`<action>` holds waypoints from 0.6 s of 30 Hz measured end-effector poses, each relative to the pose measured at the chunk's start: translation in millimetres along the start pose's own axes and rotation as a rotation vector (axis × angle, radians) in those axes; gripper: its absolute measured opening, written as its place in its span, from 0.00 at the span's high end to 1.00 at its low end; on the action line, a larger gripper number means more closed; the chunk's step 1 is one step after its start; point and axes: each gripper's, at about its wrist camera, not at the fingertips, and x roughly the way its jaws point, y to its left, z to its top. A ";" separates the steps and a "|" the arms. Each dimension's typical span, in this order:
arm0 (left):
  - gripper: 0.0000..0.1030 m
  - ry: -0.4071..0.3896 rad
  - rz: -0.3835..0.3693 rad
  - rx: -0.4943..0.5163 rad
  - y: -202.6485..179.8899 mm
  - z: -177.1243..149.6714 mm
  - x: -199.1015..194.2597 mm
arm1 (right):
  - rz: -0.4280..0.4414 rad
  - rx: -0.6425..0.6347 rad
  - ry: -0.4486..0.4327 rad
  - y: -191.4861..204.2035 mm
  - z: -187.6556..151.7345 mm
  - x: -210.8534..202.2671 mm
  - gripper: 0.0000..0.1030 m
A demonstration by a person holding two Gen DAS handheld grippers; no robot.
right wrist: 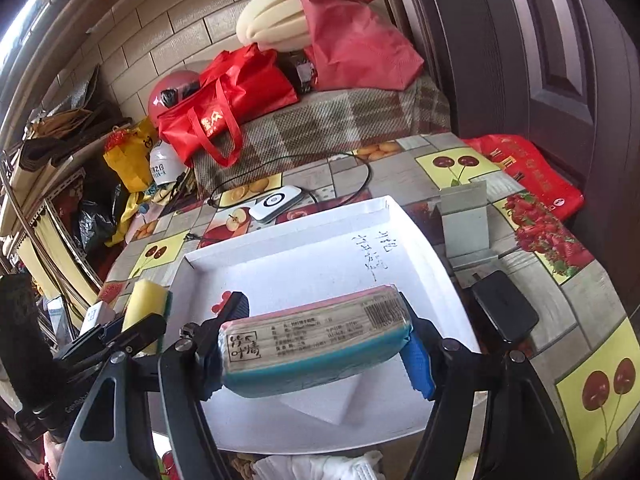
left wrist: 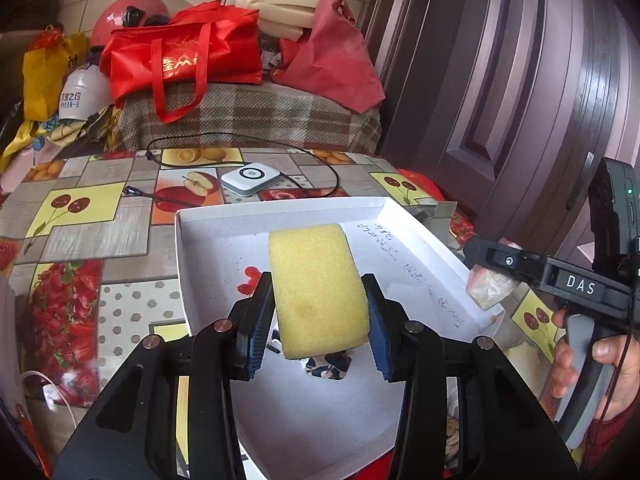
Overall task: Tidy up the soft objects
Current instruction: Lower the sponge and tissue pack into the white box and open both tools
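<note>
My left gripper (left wrist: 320, 320) is shut on a yellow sponge (left wrist: 316, 288) and holds it above the shallow white box (left wrist: 208, 216). The sponge also shows at the left of the right wrist view (right wrist: 146, 300), with a green backing. My right gripper (right wrist: 316, 340) is shut on a soft wrapped tissue pack (right wrist: 312, 340), teal and pink with a barcode label, held over the white box (right wrist: 408, 216). In the left wrist view the right gripper (left wrist: 490, 276) is at the box's right edge with the pack (left wrist: 488, 290) in it. The box has handwriting and lies on the fruit-patterned tablecloth.
A white round-buttoned device (left wrist: 250, 178) with a black cable (left wrist: 320, 160) lies behind the box. A black flat device (right wrist: 504, 306) and a grey stand (right wrist: 466, 220) sit right of the box. Red bags (left wrist: 184, 60), foam and a helmet are piled behind the table. A dark door (left wrist: 520, 80) is at right.
</note>
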 end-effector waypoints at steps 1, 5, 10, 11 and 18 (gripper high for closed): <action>0.59 0.003 0.006 -0.005 2.4 -0.6 1.5 | 0.001 0.004 0.013 0.5 -0.1 4.8 0.31; 0.59 0.016 0.031 0.003 5.4 -2.8 6.0 | -0.001 0.025 0.034 1.0 0.6 15.1 0.31; 0.59 0.007 0.038 0.017 3.3 -3.1 3.3 | -0.005 0.016 0.039 5.9 -0.2 17.7 0.31; 0.59 0.004 0.037 0.020 2.9 -3.0 2.8 | -0.005 0.015 0.036 6.8 0.6 18.5 0.31; 0.05 -0.026 0.075 0.028 2.7 -0.9 0.7 | 0.016 0.036 0.001 7.0 2.5 17.8 0.18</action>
